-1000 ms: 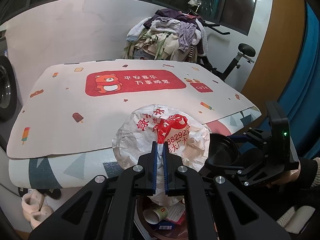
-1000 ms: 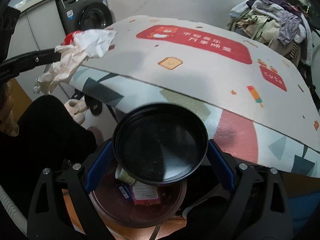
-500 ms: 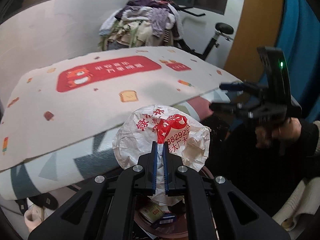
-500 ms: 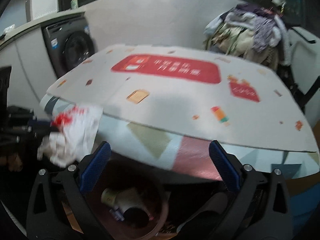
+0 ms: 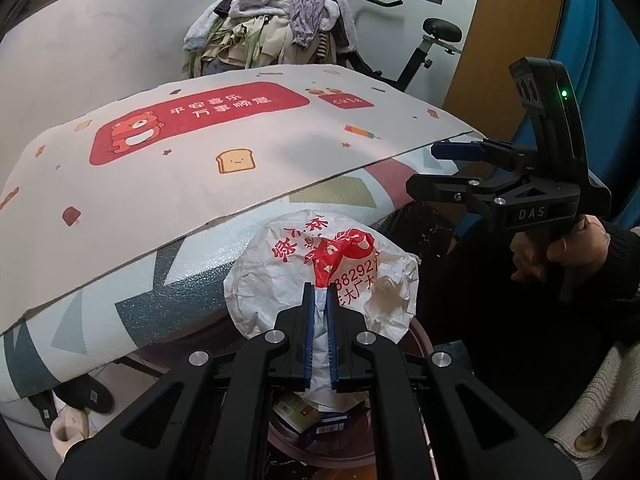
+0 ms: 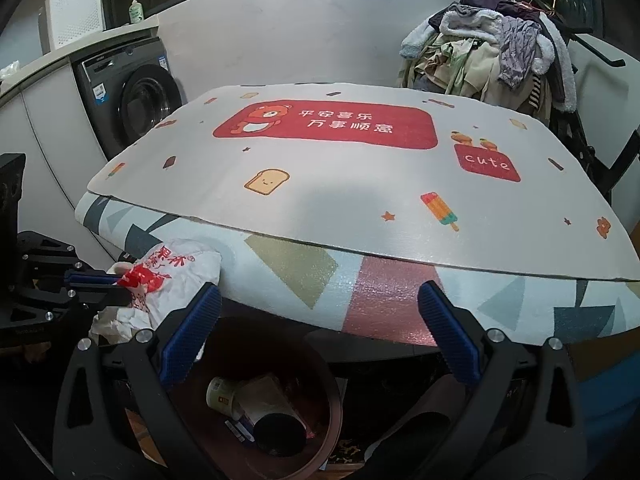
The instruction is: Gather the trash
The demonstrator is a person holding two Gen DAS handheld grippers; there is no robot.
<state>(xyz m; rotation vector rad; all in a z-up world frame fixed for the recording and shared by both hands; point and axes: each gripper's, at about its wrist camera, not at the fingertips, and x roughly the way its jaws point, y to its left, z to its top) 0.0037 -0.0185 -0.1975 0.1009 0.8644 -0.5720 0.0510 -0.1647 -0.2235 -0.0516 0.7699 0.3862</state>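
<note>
My left gripper (image 5: 319,294) is shut on a crumpled white plastic bag with red print (image 5: 320,264), which hangs just past the table's edge over a round reddish-brown bin (image 5: 344,458). In the right wrist view the same bag (image 6: 172,276) and left gripper (image 6: 96,284) show at the left, beside the bin (image 6: 334,400). A paper cup (image 6: 220,394), wrappers and a black round bowl (image 6: 280,434) lie in the bin. Above the bin my right gripper (image 6: 318,296) stands open with nothing between its blue pads; it also appears from the side as the right gripper (image 5: 436,168).
A table under a printed mat (image 6: 340,200) juts over the bin. A washing machine (image 6: 136,108) stands at the back left. Clothes are heaped on an exercise bike (image 6: 492,52). Slippers (image 5: 68,428) lie on the floor. A person's hand (image 5: 576,248) grips the right tool.
The right gripper held a black bowl; now it is open and the bowl lies in the bin. The left gripper has sunk toward the bin with the bag.
</note>
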